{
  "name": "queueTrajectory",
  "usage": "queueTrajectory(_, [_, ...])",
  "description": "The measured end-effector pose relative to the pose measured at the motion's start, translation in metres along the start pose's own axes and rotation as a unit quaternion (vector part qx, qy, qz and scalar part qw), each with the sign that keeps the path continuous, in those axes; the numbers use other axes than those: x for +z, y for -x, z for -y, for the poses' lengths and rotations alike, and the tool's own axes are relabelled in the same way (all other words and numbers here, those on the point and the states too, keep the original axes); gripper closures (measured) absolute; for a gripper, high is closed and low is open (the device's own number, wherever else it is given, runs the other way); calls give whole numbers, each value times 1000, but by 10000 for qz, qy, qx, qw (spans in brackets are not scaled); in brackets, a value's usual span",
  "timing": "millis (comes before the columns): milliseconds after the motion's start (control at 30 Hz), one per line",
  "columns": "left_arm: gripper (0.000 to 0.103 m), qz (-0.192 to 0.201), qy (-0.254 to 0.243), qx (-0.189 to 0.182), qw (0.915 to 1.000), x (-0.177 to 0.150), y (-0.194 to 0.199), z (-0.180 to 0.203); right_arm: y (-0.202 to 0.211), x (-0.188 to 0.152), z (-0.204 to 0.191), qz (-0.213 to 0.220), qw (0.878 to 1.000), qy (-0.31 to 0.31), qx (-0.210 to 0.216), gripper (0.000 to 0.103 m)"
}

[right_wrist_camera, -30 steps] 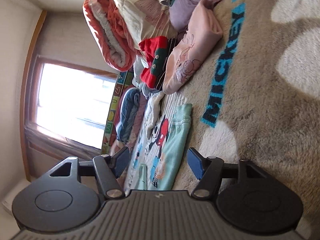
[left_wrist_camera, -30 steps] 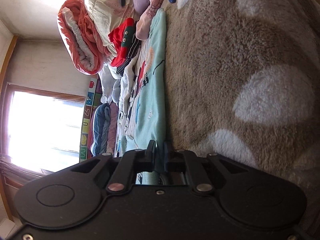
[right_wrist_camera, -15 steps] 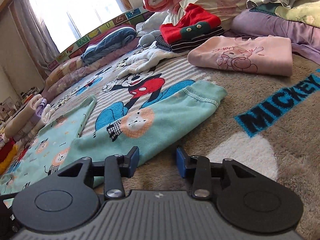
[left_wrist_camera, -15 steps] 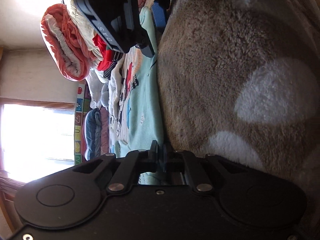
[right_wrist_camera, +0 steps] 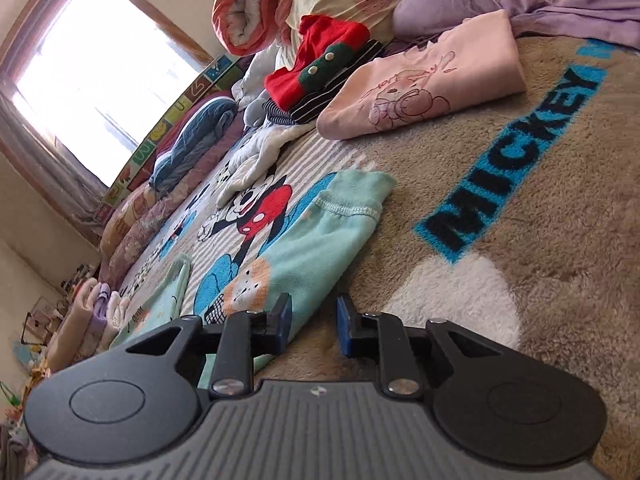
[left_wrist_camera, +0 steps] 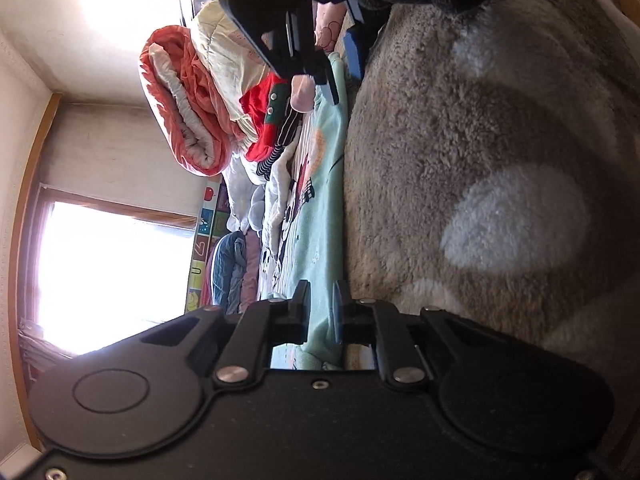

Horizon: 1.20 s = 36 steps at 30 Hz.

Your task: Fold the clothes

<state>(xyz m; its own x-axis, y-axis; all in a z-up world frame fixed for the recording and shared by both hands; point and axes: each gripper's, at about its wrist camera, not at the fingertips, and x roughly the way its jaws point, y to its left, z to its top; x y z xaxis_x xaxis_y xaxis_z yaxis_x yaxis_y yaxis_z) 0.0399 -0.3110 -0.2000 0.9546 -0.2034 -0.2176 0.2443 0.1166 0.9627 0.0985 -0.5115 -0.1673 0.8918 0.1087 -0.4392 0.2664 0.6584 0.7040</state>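
The left gripper (left_wrist_camera: 321, 307) has its jaws narrowly apart around the edge of the mint garment (left_wrist_camera: 320, 216), with cloth between them, though actual contact cannot be told. The right gripper (right_wrist_camera: 311, 322) has its jaws apart, straddling the edge of the garment's sleeve (right_wrist_camera: 320, 240). The garment lies flat on the brown Mickey blanket (right_wrist_camera: 540, 208). Beyond the cuff sits a folded pink top (right_wrist_camera: 424, 96), then a red sweater (right_wrist_camera: 316, 68).

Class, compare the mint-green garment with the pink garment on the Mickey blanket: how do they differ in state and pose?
The mint-green garment lies spread out and unfolded; the pink garment is folded into a neat rectangle. The mint-green garment lies between the right gripper's open fingers; the pink garment lies far beyond them. Both rest on the blanket.
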Motion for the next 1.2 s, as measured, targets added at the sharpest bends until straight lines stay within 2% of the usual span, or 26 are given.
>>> queueTrajectory(67, [91,16,43,-71,10000,10,-11,-4,9,4,14,208,9990,-392,-8,80])
queueTrajectory(100, [86,46,90,-95,9999,16,-17,-7,13,6,21,314,9978,-588,-3,80])
queueTrajectory(167, [79,113,219,-169,9996,29,-28,-13,22,9,40,504,9922,-1125,210,76])
queueTrajectory(333, [79,265,340,-302,9986,61,-52,-17,39,17,68,849,9788,-1754,628,60])
queueTrajectory(400, [79,316,351,-339,9983,73,-61,-20,44,19,80,952,9713,-2030,797,59])
queueTrajectory(633, [79,482,154,-473,9976,117,-91,-20,49,19,116,1312,9318,-3067,1431,59])
queueTrajectory(767, [79,372,104,-613,9974,141,-107,-21,48,16,132,1510,9031,-3596,1799,59])
queueTrajectory(833, [79,190,103,-652,9976,150,-116,-21,49,16,137,1587,8949,-3715,1894,59])
queueTrajectory(933, [78,-41,237,-688,9973,161,-118,-25,48,17,137,1592,8944,-3713,1922,58])
queueTrajectory(1000, [72,-66,352,-664,9972,165,-110,-26,49,18,138,1630,8929,-3729,1926,58])
queueTrajectory(1100, [72,-142,448,-660,9967,164,-100,-23,56,16,145,1806,8806,-3903,1992,56])
queueTrajectory(1200, [72,-160,410,-715,9965,164,-101,-21,63,17,150,1888,8781,-3925,1981,54])
